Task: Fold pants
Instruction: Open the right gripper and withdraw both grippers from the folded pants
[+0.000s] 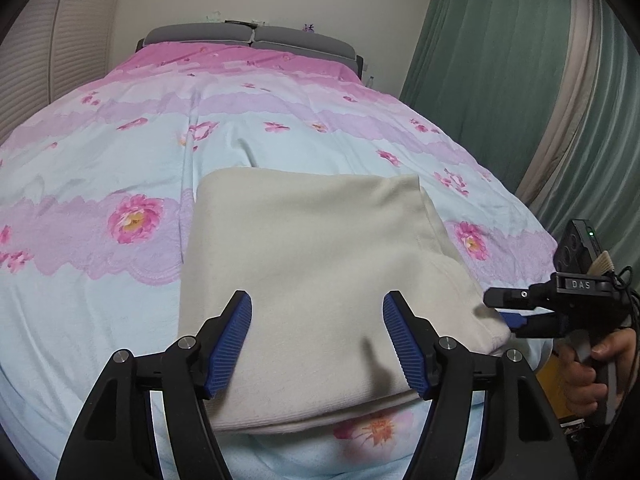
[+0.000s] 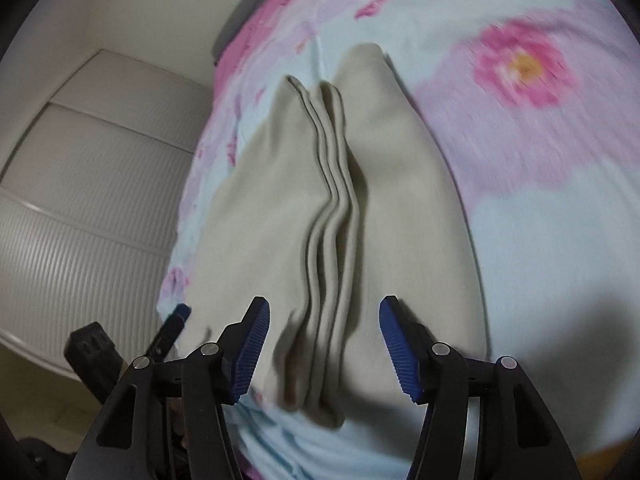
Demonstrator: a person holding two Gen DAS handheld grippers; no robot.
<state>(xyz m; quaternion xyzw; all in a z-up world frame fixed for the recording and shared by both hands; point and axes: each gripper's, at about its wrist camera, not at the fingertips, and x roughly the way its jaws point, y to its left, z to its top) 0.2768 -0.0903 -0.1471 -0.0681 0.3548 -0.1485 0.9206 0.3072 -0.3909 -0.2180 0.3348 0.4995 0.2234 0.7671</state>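
The cream pants (image 1: 312, 248) lie folded into a thick rectangle on the flowered bedsheet (image 1: 100, 168), near the bed's front edge. My left gripper (image 1: 317, 300) hovers over their near part, open, with the blue pads apart from the cloth. In the right wrist view the pants (image 2: 332, 200) show their stacked folded edges running away from me. My right gripper (image 2: 325, 304) is open over the near end of those edges, holding nothing. It also shows from the side as the right gripper (image 1: 500, 308) at the pants' right corner, held by a hand (image 1: 580, 364). One blue fingertip of the left gripper (image 2: 180, 312) is visible at the lower left.
The bed has a grey headboard (image 1: 250, 38) at the far end. A green curtain (image 1: 500, 60) hangs to the right of the bed. Ribbed white wardrobe doors (image 2: 80, 200) stand on the other side. The sheet's edge (image 2: 180, 280) drops off close to the pants.
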